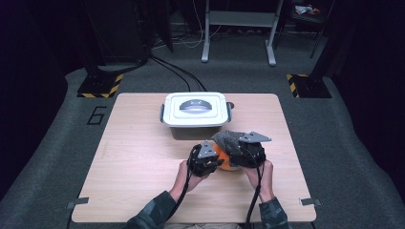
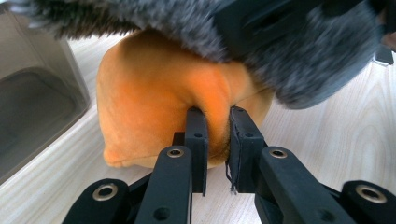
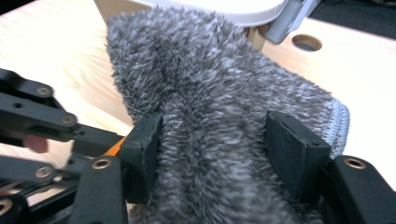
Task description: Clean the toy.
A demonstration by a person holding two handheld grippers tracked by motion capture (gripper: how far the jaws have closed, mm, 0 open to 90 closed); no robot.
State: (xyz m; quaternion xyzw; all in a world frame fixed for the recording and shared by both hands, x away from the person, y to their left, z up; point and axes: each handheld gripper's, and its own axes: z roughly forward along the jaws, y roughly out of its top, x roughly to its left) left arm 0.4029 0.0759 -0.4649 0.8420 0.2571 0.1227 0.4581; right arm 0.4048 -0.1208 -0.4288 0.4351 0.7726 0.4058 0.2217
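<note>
Both grippers are working right in the middle of the near half of the worktop (image 1: 133,157), close in front of the person. The left gripper (image 2: 217,135) has its fingers (image 2: 197,135) pinched almost together on a fold of the orange plush (image 2: 149,98) — a little ridge of the orange fabric is squeezed between the two pads, and the rest of the orange lump sits on the wood just beyond them. From above, the same left gripper (image 1: 206,160) is tucked up against the orange plush (image 1: 225,160), which peeks out between the two hands.

The right gripper (image 3: 219,140) has its fingers (image 3: 144,144) roughly half spread, with the fuzzy grey cloth (image 3: 219,93) bunched up between them. The left pad is touching the fur, but the right pad looks like it's standing just off it, so that's not a tight grip — more like the cloth is lying in the gap. In the high view the right gripper (image 1: 248,155) sits just to the right of the orange thing, with the grey cloth (image 1: 229,140) draped over the top of it and reaching towards the bin.

That white lidded bin (image 1: 195,110) is at the far side of the worktop, lid on, handle flat, just behind the whole bundle.
</note>
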